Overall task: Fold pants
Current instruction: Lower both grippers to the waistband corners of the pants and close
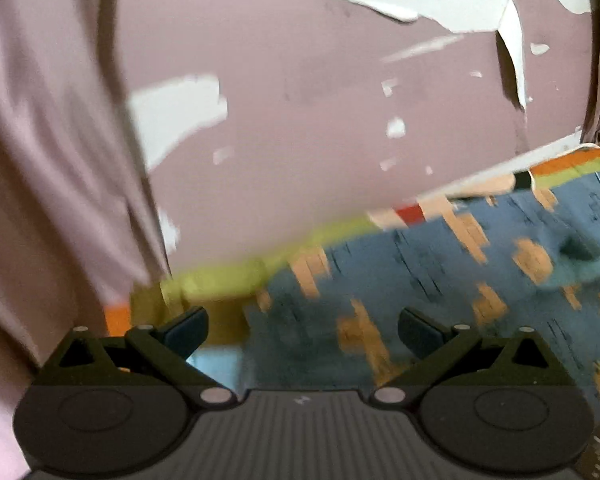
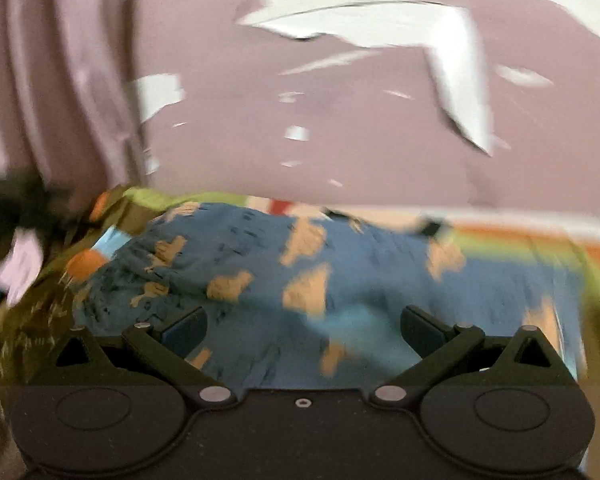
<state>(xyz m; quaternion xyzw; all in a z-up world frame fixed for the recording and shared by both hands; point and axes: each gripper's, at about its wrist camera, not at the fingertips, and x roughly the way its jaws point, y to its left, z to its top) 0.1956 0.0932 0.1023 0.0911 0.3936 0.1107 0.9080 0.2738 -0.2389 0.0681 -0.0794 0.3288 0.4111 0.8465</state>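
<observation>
The pants [image 1: 420,272] are blue cloth with orange patches, lying spread on a striped bed cover. In the right wrist view the pants [image 2: 300,272] fill the middle, bunched into a mound at the left. My left gripper [image 1: 303,330] is open and empty just above the pants' near part. My right gripper [image 2: 304,330] is open and empty above the pants. Both views are blurred by motion.
The bed cover [image 1: 220,276] has green and orange stripes and shows in the right wrist view [image 2: 520,240] too. A pink wall with peeling white patches [image 1: 300,100] stands behind the bed. A pink curtain [image 1: 40,160] hangs at the left.
</observation>
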